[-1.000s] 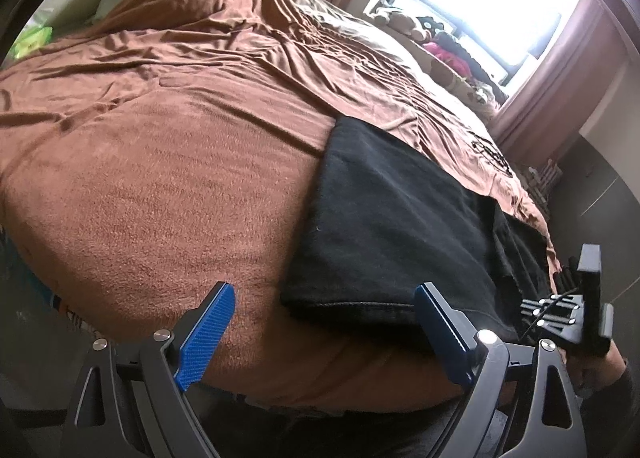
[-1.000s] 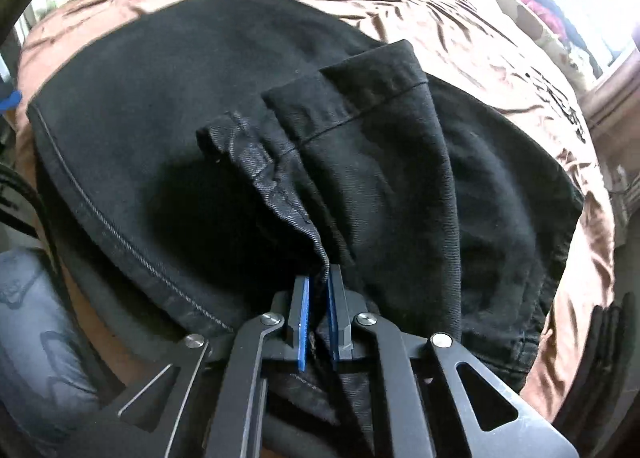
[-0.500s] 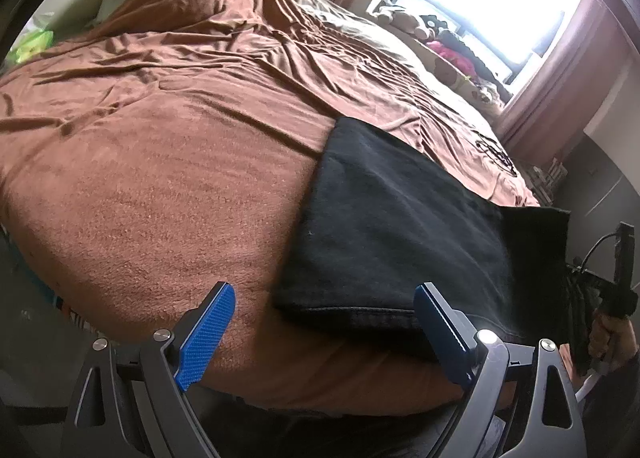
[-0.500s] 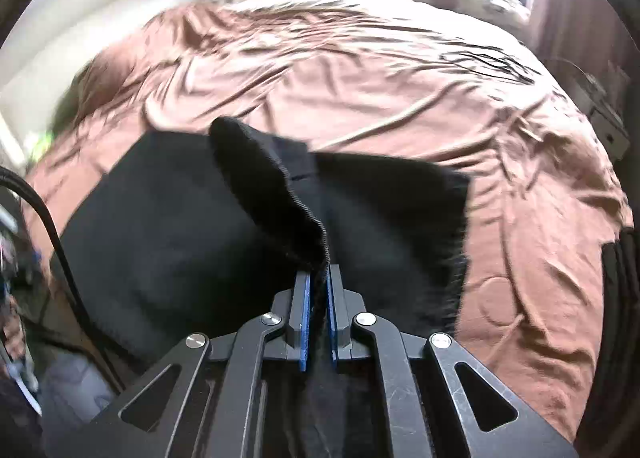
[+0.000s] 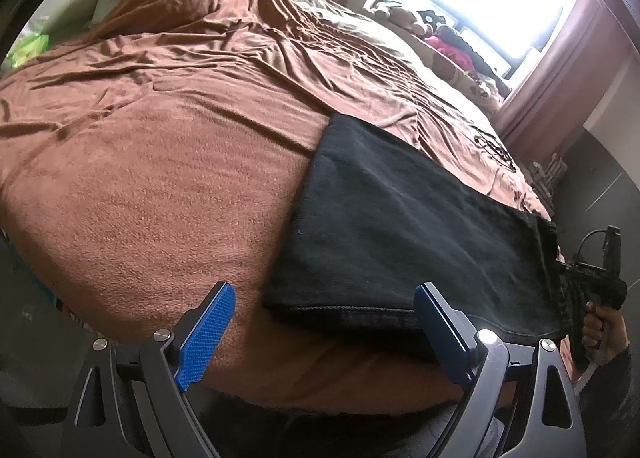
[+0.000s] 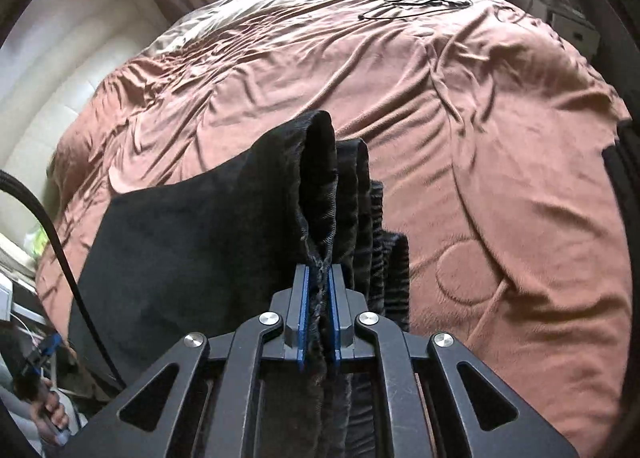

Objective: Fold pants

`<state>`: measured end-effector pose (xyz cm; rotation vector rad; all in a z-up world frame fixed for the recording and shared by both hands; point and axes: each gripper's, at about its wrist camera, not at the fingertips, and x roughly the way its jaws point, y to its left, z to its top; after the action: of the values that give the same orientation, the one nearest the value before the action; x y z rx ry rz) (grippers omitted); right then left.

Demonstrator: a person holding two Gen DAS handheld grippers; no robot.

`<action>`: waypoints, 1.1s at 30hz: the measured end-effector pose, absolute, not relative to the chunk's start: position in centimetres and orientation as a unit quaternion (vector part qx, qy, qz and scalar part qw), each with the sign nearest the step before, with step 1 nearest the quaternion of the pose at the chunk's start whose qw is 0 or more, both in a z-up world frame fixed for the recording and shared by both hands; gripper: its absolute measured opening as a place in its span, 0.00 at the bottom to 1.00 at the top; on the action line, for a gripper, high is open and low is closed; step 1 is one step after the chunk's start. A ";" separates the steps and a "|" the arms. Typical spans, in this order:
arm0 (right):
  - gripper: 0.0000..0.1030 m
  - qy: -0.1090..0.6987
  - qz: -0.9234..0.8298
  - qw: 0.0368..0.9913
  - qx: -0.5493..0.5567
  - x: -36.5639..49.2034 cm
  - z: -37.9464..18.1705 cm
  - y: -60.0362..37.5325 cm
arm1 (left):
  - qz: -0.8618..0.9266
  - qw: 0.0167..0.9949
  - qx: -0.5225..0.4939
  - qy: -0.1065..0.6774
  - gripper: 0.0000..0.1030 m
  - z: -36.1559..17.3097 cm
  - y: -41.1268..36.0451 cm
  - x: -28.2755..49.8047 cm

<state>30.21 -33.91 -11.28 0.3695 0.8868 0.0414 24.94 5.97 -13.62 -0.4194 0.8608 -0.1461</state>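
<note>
While my right gripper point(image 6: 318, 294) pinches the bunched hem of the one pair of black pants point(image 5: 400, 234) with jaws beginning to open, my left gripper point(image 5: 320, 330) gapes empty over their near edge on the brown bedspread point(image 5: 160, 177). I judge a loosening grip could drop the layers unevenly. Two grippers, one garment.

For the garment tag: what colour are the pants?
Black pants, plain; clearest in the left wrist view, against the brown blanket.
</note>
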 end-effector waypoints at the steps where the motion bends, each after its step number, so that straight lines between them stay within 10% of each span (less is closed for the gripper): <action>1: 0.08 0.426 0.020 0.886 0.180 29.9 -11.2 -33.9 | -0.071 0.884 -0.203 0.415 0.90 -13.7 6.0 25.0; 14: 0.12 0.414 0.048 0.870 0.263 22.4 -11.5 -35.0 | -0.075 0.883 -0.206 0.415 0.90 -12.8 6.9 25.0; 16: 0.49 0.411 0.055 0.866 0.280 21.4 -12.0 -34.9 | -0.077 0.882 -0.205 0.418 0.90 -12.9 6.8 25.1; 18: 0.61 0.402 0.053 0.864 0.297 20.4 -12.5 -35.1 | -0.079 0.880 -0.205 0.421 0.90 -12.9 6.7 25.2; 33: 0.61 0.380 0.081 0.806 0.446 16.0 -16.5 -38.4 | -0.092 0.880 -0.201 0.421 0.90 -12.8 6.1 25.4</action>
<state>16.01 -38.39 -16.52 0.9545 0.8128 0.1724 25.36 6.05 -12.76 -0.4193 0.8771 -0.1923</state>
